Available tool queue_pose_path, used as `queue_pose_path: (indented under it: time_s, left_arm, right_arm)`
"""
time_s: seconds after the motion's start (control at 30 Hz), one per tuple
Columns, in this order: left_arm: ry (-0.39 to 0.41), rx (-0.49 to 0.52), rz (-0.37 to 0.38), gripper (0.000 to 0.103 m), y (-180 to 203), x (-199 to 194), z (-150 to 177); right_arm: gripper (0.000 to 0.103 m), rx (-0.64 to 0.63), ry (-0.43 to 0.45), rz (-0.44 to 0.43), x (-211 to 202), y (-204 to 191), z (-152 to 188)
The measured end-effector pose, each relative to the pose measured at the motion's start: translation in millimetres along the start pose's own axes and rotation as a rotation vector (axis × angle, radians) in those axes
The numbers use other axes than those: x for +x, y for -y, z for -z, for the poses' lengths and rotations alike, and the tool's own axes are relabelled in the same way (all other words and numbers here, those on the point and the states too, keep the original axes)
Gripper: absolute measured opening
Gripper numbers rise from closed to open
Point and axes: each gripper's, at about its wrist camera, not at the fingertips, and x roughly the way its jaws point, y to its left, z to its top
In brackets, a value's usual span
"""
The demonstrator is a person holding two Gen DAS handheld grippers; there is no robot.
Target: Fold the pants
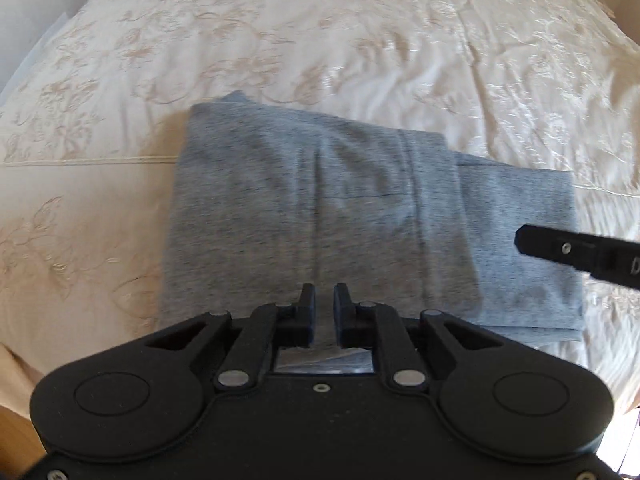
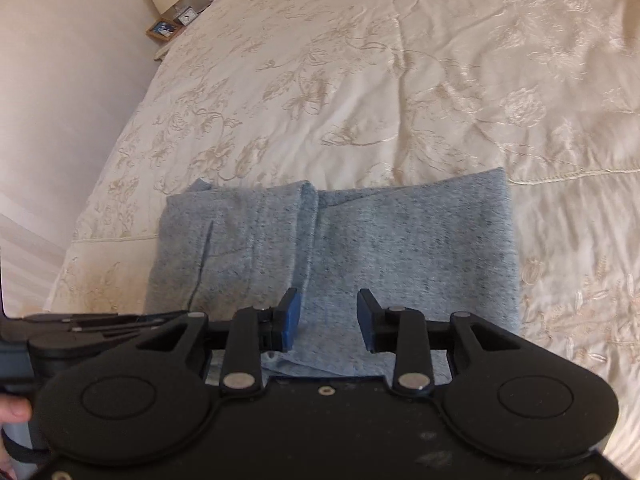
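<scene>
The grey heathered pants (image 1: 320, 208) lie folded into a compact rectangle on the cream bedspread (image 1: 280, 40). They also show in the right wrist view (image 2: 360, 240). My left gripper (image 1: 324, 308) hovers over the near edge of the fold, its jaws a narrow gap apart with nothing between them. My right gripper (image 2: 328, 316) is open and empty above the near edge of the pants. One finger of the right gripper shows at the right of the left wrist view (image 1: 560, 248), over the pants' right part.
The embroidered bedspread (image 2: 400, 80) spreads all around the pants. A nightstand (image 2: 172, 28) with a lamp, picture frame and small items stands at the far left by the wall. The bed's left edge drops off beside the wall.
</scene>
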Motion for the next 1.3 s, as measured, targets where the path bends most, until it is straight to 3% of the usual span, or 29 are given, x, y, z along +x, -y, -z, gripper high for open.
queue_pose_path:
  time_s: [0.13,0.4,0.67,0.73,0.8,0.87,1.03,1.17,1.3]
  left_arm:
    - [-0.035,-0.051,-0.045,0.019,-27.8,14.6,1.5]
    - [-0.111,0.046,0.005,0.019,-36.7,43.8,-7.6]
    - [-0.113,0.089,0.064,0.019,-51.5,32.2,-5.8]
    - [-0.108,0.088,0.064,0.019,-57.8,26.4,-3.0]
    - [-0.105,0.074,0.068,0.019,-64.9,21.2,-0.2]
    - [-0.1,0.048,0.06,0.019,-71.9,15.9,3.3]
    - [-0.08,-0.09,0.01,0.019,-99.8,6.4,5.0]
    - [-0.049,-0.2,-0.008,0.019,-117.6,-6.0,7.1]
    - [-0.03,-0.218,-0.009,0.019,-108.6,-9.0,6.6]
  right_arm:
    - [0.039,-0.011,-0.026,-0.037,26.9,-17.1,-13.0]
    - [0.041,0.053,-0.145,0.033,87.9,-23.1,-13.1]
    - [0.045,0.208,-0.148,0.005,104.8,-7.8,-5.7]
    - [0.041,0.21,-0.153,-0.024,105.7,-7.6,-4.8]
    - [0.03,0.212,-0.177,-0.069,105.8,-8.7,-4.8]
    - [0.009,0.184,-0.172,-0.061,101.1,-16.5,-5.1]
    - [0.008,0.018,-0.119,-0.044,73.8,-54.1,-13.7]
    - [0.007,-0.043,-0.025,-0.106,22.2,-75.3,-25.5]
    - [0.007,-0.052,0.079,-0.049,-37.1,-60.5,-27.9]
